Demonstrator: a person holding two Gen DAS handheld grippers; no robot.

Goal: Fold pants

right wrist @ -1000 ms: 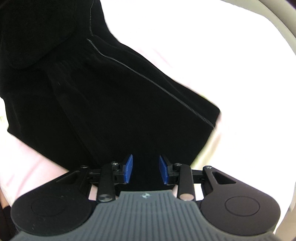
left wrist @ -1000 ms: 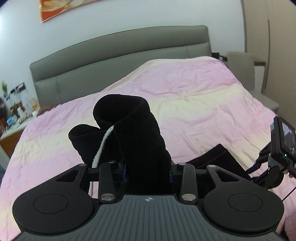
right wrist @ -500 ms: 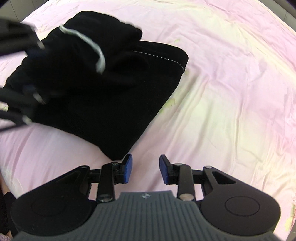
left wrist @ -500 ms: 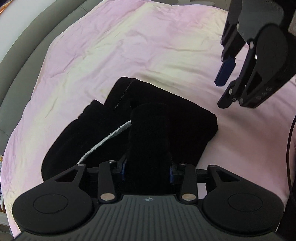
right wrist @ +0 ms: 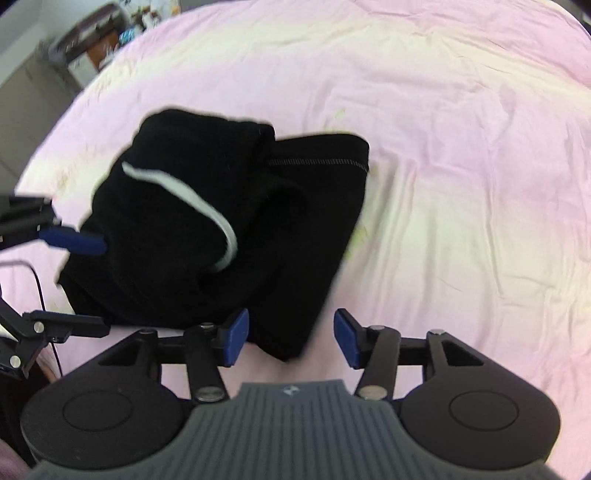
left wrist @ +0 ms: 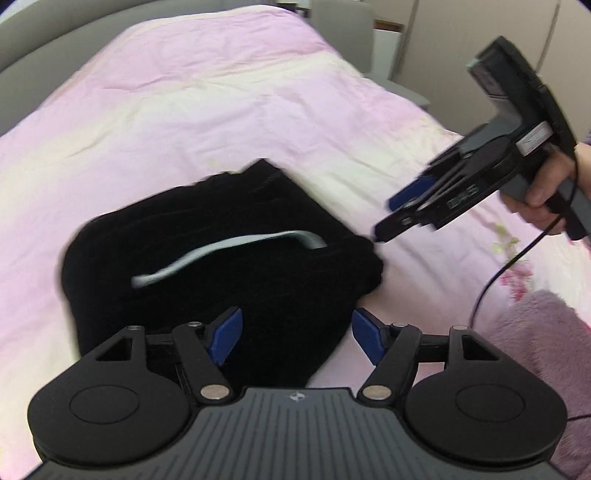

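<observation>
Black pants lie in a loosely folded heap on the pink bed sheet, with a white band curving across the top fold. My left gripper hovers over the heap's near edge. Its jaws are opening, with cloth below the gap and the blue pads off it. My right gripper, held by a hand, points at the heap's right corner. In the right wrist view the pants reach toward my right gripper, whose jaws are opening over a corner without pinching it. My left gripper shows at the left.
The wrinkled sheet stretches wide around the heap. A grey headboard and a grey chair stand beyond the bed. A cluttered nightstand sits at the far corner. A purple fuzzy sleeve and a black cable are at the right.
My left gripper came down with the raised fold, laid it on the heap and let go, its jaws spreading wide. My right gripper also widened and swung toward the heap's corner.
</observation>
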